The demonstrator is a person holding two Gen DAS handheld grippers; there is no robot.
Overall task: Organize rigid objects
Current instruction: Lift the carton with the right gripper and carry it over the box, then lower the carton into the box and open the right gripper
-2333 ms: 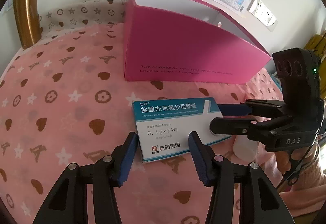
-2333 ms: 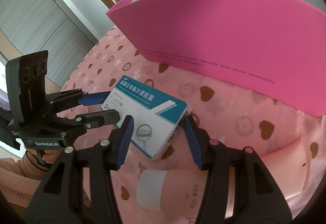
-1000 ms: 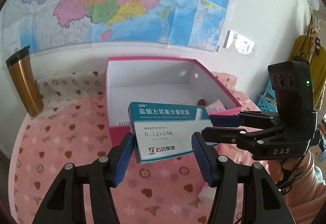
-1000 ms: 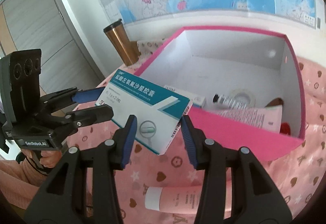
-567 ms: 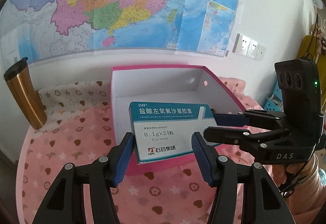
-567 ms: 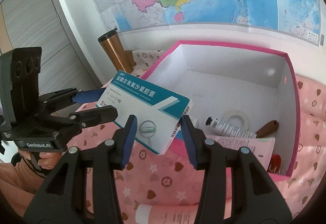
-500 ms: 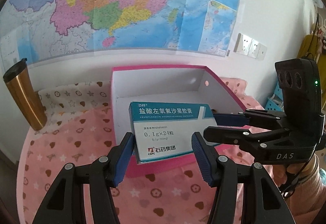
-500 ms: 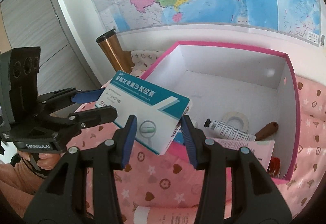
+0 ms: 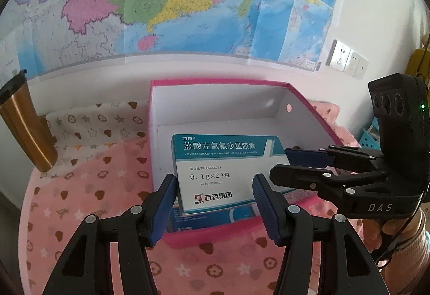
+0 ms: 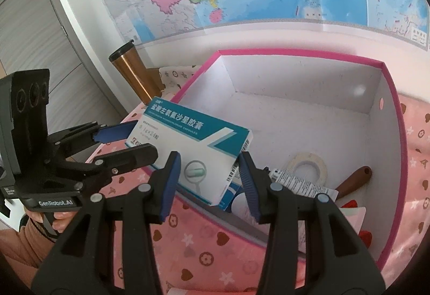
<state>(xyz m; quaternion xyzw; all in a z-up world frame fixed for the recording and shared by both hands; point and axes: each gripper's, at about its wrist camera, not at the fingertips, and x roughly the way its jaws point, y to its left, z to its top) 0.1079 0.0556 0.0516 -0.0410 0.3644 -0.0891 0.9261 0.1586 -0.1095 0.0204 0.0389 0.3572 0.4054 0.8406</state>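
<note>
A teal and white medicine box (image 9: 223,168) hangs in the air over the front wall of an open pink storage box (image 9: 215,234). My left gripper (image 9: 215,195) is shut on the near edge of the medicine box, one blue pad on each side. My right gripper (image 9: 279,164) comes in from the right, shut on its right end. In the right wrist view, the medicine box (image 10: 193,139) sits between the right gripper (image 10: 208,174) pads, and the left gripper (image 10: 145,141) clamps its far left end. The pink box (image 10: 295,56) is white inside.
Inside the pink box lie a tape roll (image 10: 309,166), a labelled tube (image 10: 298,182), a brown handle (image 10: 354,179) and another blue box (image 9: 209,217). A gold tumbler (image 9: 24,128) stands back left on the pink heart-patterned cloth (image 9: 80,201). A wall map and sockets (image 9: 346,61) lie behind.
Both grippers lifted the medicine box off the cloth and carried it forward. It now hangs over the pink box's front wall, with the inside of the pink box closer in view.
</note>
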